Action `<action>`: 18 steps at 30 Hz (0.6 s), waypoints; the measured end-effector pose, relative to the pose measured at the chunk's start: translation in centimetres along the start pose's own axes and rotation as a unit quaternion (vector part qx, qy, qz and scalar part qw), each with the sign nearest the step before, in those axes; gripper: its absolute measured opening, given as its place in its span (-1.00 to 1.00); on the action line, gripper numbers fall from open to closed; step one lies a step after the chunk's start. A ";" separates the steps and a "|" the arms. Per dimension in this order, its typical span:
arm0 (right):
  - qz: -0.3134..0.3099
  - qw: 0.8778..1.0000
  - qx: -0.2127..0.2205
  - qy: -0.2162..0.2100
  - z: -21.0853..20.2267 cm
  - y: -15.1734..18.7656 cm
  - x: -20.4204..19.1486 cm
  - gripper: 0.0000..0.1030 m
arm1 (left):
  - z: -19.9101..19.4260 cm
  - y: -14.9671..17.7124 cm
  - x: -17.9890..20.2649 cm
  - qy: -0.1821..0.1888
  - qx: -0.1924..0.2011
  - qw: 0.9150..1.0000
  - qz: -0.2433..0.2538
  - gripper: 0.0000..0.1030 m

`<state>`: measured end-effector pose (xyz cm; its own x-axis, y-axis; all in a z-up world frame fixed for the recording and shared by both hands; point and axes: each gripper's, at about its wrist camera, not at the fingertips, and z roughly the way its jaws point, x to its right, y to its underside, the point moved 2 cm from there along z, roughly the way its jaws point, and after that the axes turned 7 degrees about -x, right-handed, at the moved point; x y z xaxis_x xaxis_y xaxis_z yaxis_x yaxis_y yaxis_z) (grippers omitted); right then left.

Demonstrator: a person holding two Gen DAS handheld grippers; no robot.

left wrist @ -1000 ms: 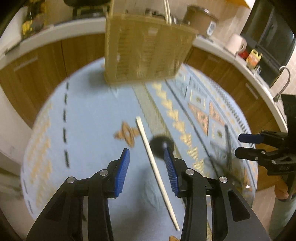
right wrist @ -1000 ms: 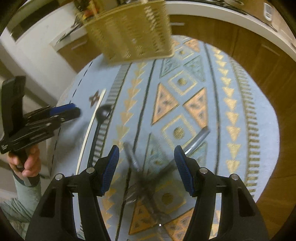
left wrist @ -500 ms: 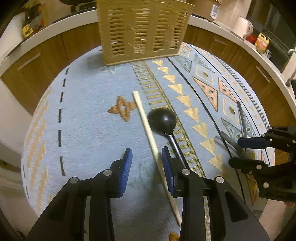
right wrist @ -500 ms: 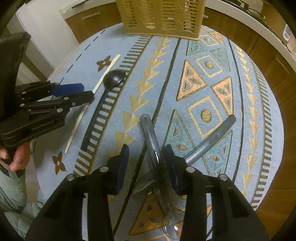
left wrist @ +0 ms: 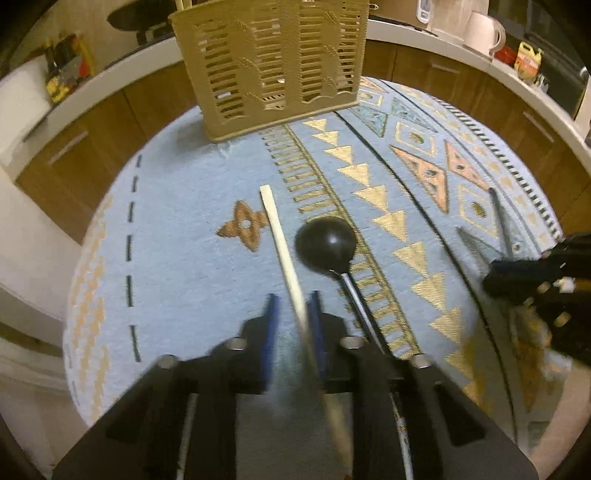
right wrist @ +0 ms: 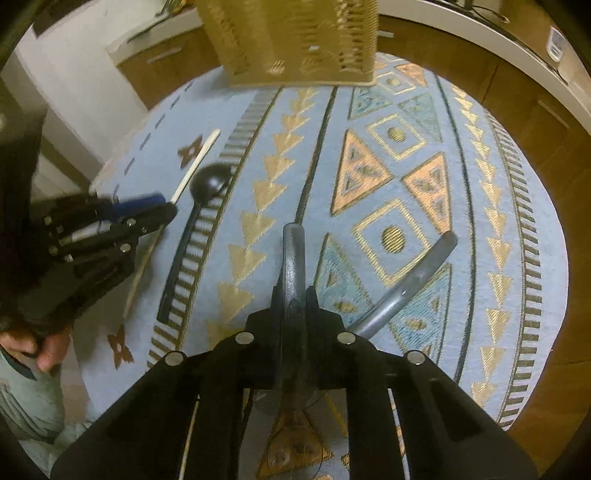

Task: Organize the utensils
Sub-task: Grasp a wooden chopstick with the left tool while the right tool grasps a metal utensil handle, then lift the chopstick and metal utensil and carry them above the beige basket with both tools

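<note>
A tan slotted utensil basket (left wrist: 271,62) stands at the far side of the round table; it also shows in the right wrist view (right wrist: 299,40). My left gripper (left wrist: 292,314) is nearly shut around a pale wooden chopstick (left wrist: 280,243) that lies on the cloth. A black ladle (left wrist: 327,245) lies just right of it. My right gripper (right wrist: 294,299) is shut on the grey handle of a whisk (right wrist: 293,254). A second grey-handled utensil (right wrist: 413,280) lies to its right.
A light blue patterned cloth (left wrist: 177,221) covers the table. Wooden cabinets and a white counter ring the room, with a white kettle (left wrist: 480,29) at the back right. The left gripper shows in the right wrist view (right wrist: 147,210).
Both grippers dropped toward the table and closed. The left closed in on the chopstick and the right on the whisk handle.
</note>
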<state>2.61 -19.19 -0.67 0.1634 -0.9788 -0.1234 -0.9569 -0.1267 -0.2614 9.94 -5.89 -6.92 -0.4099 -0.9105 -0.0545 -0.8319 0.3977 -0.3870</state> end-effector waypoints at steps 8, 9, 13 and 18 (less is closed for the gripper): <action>0.077 0.996 0.048 -0.024 -1.6 -3.1 4.0 -0.80 | -0.8 1.2 -2.4 0.013 0.009 0.998 -0.063 -0.92; 0.085 0.995 0.050 -0.026 -1.6 -3.5 4.5 -0.80 | -0.9 1.4 -3.0 0.021 0.009 0.997 -0.074 -0.92; 0.112 0.992 0.052 -0.026 -0.9 -5.4 5.8 -0.80 | -0.9 1.7 -4.4 0.056 -0.002 0.994 -0.094 -0.92; 0.129 0.991 0.037 -0.012 0.9 -7.1 6.4 -0.80 | -0.8 1.8 -5.1 0.074 -0.014 0.992 -0.100 -0.92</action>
<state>10.64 -24.41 -0.44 -0.0781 -0.9729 -0.2177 -0.9476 0.1403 -0.2871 10.26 -0.42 -6.62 -0.2846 -0.9457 0.1570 -0.9114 0.2161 -0.3502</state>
